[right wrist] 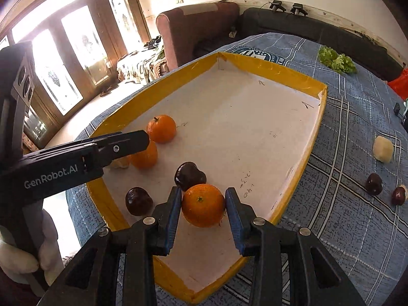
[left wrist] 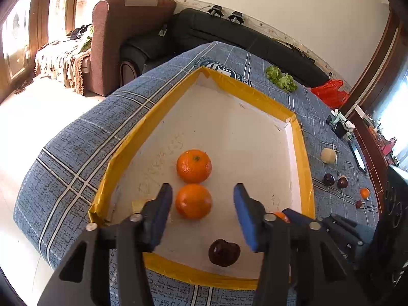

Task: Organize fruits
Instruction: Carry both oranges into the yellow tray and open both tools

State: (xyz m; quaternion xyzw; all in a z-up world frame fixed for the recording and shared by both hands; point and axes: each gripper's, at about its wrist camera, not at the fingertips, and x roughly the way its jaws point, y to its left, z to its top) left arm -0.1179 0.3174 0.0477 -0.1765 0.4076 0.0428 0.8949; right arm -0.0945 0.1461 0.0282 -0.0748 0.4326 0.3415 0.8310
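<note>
A white tray with a yellow rim [left wrist: 250,90] [right wrist: 278,72] lies on the blue plaid table. In the left wrist view two oranges [left wrist: 194,166] [left wrist: 193,201] and a dark plum [left wrist: 224,252] lie in it. My left gripper [left wrist: 203,199] is open above the tray, the nearer orange between its blue pads. My right gripper [right wrist: 204,205] is shut on a third orange [right wrist: 203,205] just above the tray floor. Two dark plums [right wrist: 190,176] [right wrist: 139,201] lie beside it. The left gripper [right wrist: 132,140] shows at the left of the right wrist view.
On the cloth right of the tray lie a pale round fruit [right wrist: 383,150], two dark plums [right wrist: 373,184] [right wrist: 398,195], and in the left wrist view a small orange [left wrist: 364,193]. Lettuce [left wrist: 280,78] and a red bag [left wrist: 330,93] lie at the far edge. Sofas stand behind the table.
</note>
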